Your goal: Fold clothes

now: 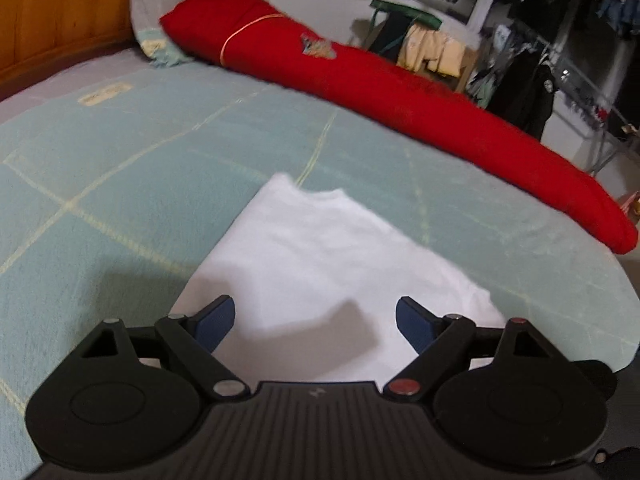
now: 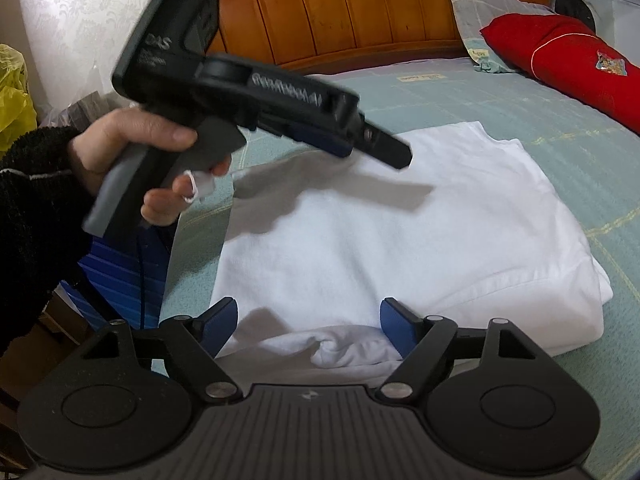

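A white garment [image 2: 400, 232] lies folded into a thick rectangle on the pale green bedsheet [image 2: 520, 108]. My right gripper [image 2: 308, 320] is open at its near edge. A bunched fold of white cloth [image 2: 344, 348] lies between the blue pads, which do not press on it. My left gripper [image 2: 396, 156], held by a hand [image 2: 132, 148] in a dark sleeve, hovers over the garment's far left part. In the left wrist view the left gripper [image 1: 316, 320] is open above the white garment [image 1: 320, 256], with nothing between its fingers.
A long red bolster [image 1: 400, 100] lies along the bed's far side, beside a pillow [image 2: 480, 12] and the wooden headboard [image 2: 340, 8]. Hanging clothes [image 1: 540, 20] and a chair with yellow cloth [image 1: 432, 48] stand beyond the bed. A blue ribbed object [image 2: 120, 272] sits at the bed's left edge.
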The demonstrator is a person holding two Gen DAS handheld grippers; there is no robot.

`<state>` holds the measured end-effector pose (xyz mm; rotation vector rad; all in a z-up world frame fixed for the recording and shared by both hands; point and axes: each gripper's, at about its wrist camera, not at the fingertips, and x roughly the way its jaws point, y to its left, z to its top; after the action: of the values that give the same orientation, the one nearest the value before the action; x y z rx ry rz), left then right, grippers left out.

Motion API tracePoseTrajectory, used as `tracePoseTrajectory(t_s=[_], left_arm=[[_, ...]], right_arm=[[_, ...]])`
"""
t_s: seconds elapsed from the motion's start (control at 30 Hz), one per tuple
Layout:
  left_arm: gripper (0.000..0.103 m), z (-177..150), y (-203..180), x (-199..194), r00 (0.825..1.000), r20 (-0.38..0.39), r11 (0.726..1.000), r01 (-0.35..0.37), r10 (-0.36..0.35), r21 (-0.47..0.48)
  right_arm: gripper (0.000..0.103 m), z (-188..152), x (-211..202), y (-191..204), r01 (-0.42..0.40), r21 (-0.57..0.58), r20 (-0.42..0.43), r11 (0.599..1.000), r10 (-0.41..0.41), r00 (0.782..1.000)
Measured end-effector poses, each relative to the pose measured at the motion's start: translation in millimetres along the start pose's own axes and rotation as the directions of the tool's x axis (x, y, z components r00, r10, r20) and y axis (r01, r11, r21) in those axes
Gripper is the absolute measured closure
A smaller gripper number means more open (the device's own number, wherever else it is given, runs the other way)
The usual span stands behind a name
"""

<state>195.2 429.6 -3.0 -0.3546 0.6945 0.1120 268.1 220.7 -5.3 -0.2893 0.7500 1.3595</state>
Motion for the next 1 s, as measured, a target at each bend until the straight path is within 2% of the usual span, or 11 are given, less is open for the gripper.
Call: tracePoseTrajectory(t_s=[0.2, 0.4, 0.57, 0.77, 1.0], left_arm=[[0.016, -1.8, 8.7, 19.3, 1.000, -0.022, 1.000, -0.018, 0.018, -0.010], [0.016, 14.6, 5.8, 32.6, 0.998, -0.028, 0.998, -0.058, 0.058, -0.001], [0.016, 33.7, -8.8, 29.7, 1.000, 0.014, 0.999, -0.014, 0.014, 0.031], [0.016, 40.7, -11.0, 67.7, 0.999, -0.024, 0.998, -0.035, 0.037, 0.054], [0.017, 55.3, -12.5, 89.2, 0.997, -0.016, 0.996, -0.080, 0.081, 0.039]], right_arm=[[0.019, -0.5, 0.7, 1.2, 0.000, -0.007, 0.002, 1.000, 0.000, 1.000], [0.017, -1.0, 0.7, 0.9, -0.006, -0.008, 0.003, 1.000, 0.006, 1.000], [0.016, -2.1, 0.6, 1.1, -0.006, -0.009, 0.007, 1.000, 0.006, 1.000], [0.016, -3.4, 0.6, 1.4, -0.006, -0.009, 0.011, 1.000, 0.006, 1.000], [0.016, -5.1, 0.7, 1.4, -0.007, 0.003, 0.022, 1.000, 0.007, 1.000]])
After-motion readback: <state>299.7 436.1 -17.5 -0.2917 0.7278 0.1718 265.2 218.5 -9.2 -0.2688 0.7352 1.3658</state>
